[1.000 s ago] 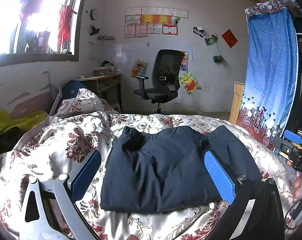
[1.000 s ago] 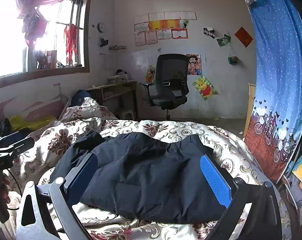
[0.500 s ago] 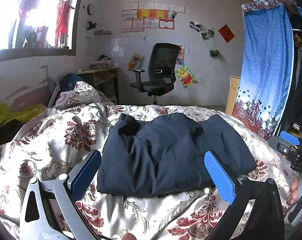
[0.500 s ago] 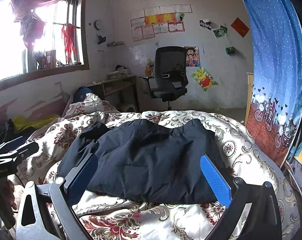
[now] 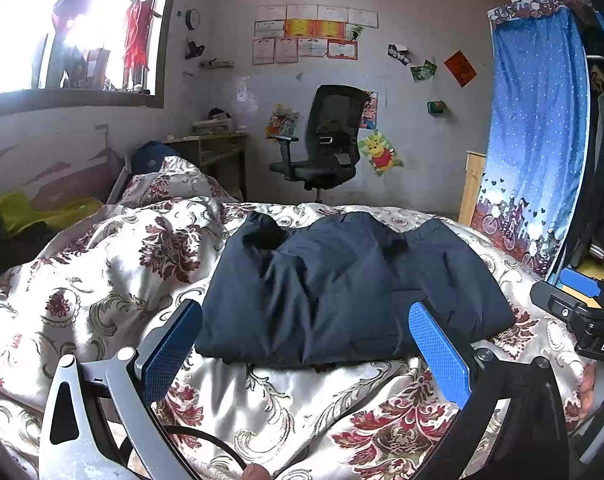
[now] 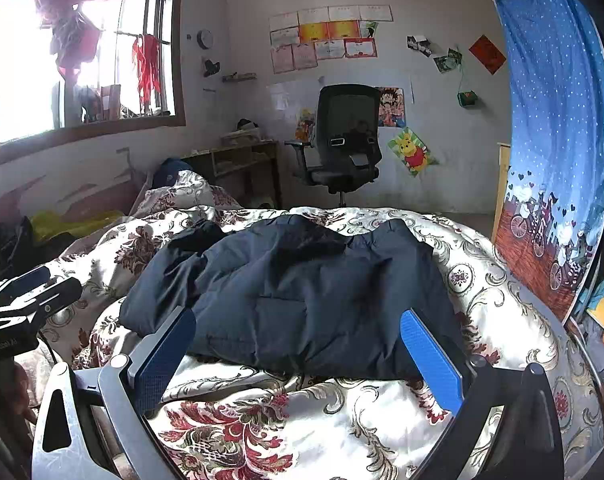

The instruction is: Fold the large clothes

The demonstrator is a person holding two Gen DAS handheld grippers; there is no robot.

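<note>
A dark navy padded jacket (image 5: 342, 288) lies folded into a compact bundle on the floral bedspread (image 5: 114, 272); the right wrist view shows the same jacket (image 6: 302, 296) from the other side. My left gripper (image 5: 302, 340) is open, held back from the jacket's near edge with nothing between its blue pads. My right gripper (image 6: 298, 344) is open too, just short of the jacket, holding nothing. The right gripper's body (image 5: 582, 312) shows at the left view's right edge, and the left gripper's body (image 6: 18, 304) at the right view's left edge.
A black office chair (image 5: 326, 144) stands by the far wall beside a wooden desk (image 5: 214, 152). A blue curtain (image 5: 538, 120) hangs to the right of the bed. Pillows (image 5: 170, 184) and yellow cloth (image 5: 42, 212) lie at the bed's left side under the window (image 5: 70, 28).
Both grippers have pulled back and up from the jacket, which now looks farther and smaller. More bedspread shows in front of it. The jacket itself has not moved.
</note>
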